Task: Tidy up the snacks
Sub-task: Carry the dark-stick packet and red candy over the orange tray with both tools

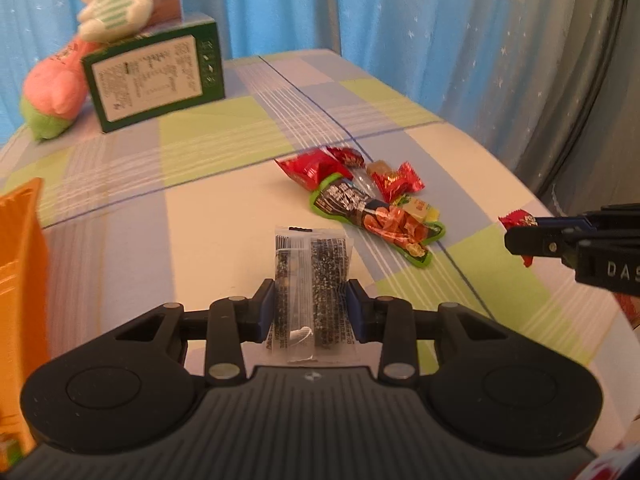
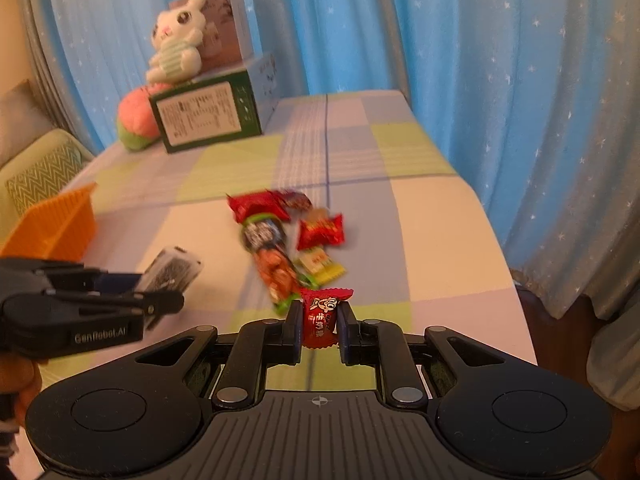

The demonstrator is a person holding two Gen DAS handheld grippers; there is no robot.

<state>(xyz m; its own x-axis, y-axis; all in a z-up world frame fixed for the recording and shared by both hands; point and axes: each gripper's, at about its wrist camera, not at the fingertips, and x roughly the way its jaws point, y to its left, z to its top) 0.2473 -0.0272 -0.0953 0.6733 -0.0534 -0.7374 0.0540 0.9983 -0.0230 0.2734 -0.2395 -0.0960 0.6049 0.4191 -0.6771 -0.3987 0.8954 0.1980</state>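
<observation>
Blue curtains [image 1: 400,20] edge the checked table [image 1: 200,208], bare around the snack pile [image 1: 360,196]. The left hand-held gripper [image 1: 311,304] clamps a clear seaweed packet [image 1: 310,276], the right hand-held gripper [image 2: 319,322] a red candy [image 2: 320,318]. Only the right view shows a green cushion [image 2: 40,172].

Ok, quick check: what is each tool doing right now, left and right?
Left tool: closed on the clear seaweed snack packet.
Right tool: closed on a red wrapped candy.

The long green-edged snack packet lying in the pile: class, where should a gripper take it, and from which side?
Grip the long green-edged snack packet across its narrow width near the free orange end, coming from above; red wrapped candies crowd its far end.
</observation>
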